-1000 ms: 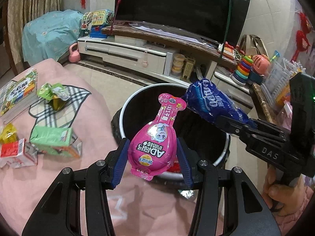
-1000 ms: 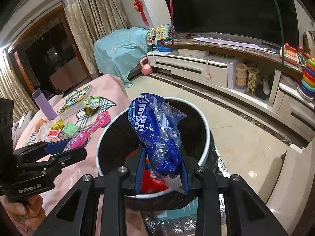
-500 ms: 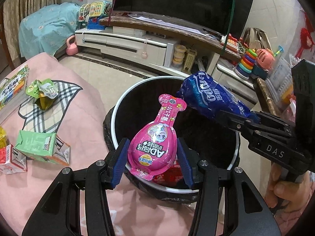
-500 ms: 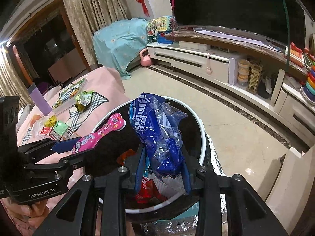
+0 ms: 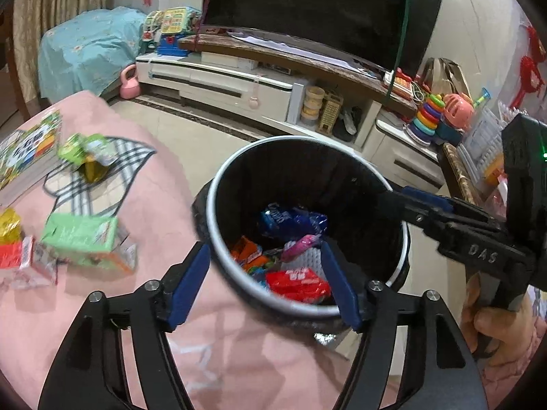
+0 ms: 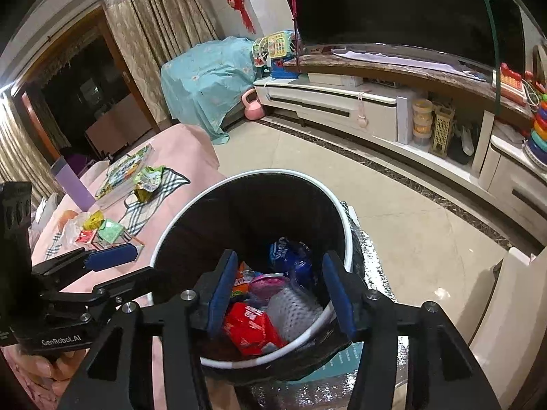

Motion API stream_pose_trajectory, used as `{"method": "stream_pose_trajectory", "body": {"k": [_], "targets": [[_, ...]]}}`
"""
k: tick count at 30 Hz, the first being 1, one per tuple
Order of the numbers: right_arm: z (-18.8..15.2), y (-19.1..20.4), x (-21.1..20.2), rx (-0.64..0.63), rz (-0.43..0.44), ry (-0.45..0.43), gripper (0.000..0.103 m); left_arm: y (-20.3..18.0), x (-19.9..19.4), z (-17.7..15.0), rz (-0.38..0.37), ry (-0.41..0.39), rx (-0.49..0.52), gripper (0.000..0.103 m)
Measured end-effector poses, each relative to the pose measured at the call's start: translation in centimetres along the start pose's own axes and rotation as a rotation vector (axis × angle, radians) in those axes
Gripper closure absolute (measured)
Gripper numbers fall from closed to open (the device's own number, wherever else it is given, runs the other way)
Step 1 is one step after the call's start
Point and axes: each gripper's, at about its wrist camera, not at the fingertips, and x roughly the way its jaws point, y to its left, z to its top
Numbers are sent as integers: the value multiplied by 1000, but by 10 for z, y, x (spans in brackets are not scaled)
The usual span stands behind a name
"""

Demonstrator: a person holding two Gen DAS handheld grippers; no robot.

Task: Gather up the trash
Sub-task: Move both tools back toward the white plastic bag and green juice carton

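Observation:
A black trash bin with a white rim (image 5: pixel 218 184) (image 6: pixel 347 239) stands beside the pink-covered table. Inside lie the blue bag (image 5: pixel 290 220) (image 6: pixel 290 259), the pink egg-shaped packet (image 5: pixel 301 244) (image 6: pixel 268 282), a red packet (image 5: pixel 297 282) (image 6: pixel 249 328) and orange wrappers. My left gripper (image 5: pixel 265 285) is open and empty over the bin's near rim. My right gripper (image 6: pixel 278 295) is open and empty above the bin; it also shows in the left wrist view (image 5: pixel 424 203).
On the pink tablecloth (image 5: pixel 147 184) lie a green carton (image 5: pixel 82 237), a red-white carton (image 5: pixel 13 256), a yellow wrapper (image 5: pixel 8 223), a green pouch (image 5: pixel 89 157) and a book (image 5: pixel 27 150). A purple cup (image 6: pixel 70 184) stands further back. The TV cabinet (image 5: pixel 239 82) lines the wall.
Both grippers opened. The pink packet and the blue bag dropped from them into the bin. The left gripper shifted a little left over the rim.

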Motion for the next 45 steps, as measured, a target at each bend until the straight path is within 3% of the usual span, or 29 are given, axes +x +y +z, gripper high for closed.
{"method": "stream_pose_trajectory", "body": {"k": [3,5,10,19,29,45], "targets": [[-4,6,-8,8,20,-20,36,14,-12,-15,9,-13,-39,31],[-7,11,-12,15,38,-40,24,24,-19,-26,19,-20,-75,30],[-23,45,-20,-40,108,-76,16,58,-36,-56,53,-21,-177,28],[-42,97,-8,-112,187,-35,15,110,-63,-100,124,-19,-282,28],[-52,138,6,-173,224,9,15,163,-84,-126,191,-31,-378,28],[-39,197,56,-328,254,55,15,227,-100,-125,296,-64,-450,28]]}}
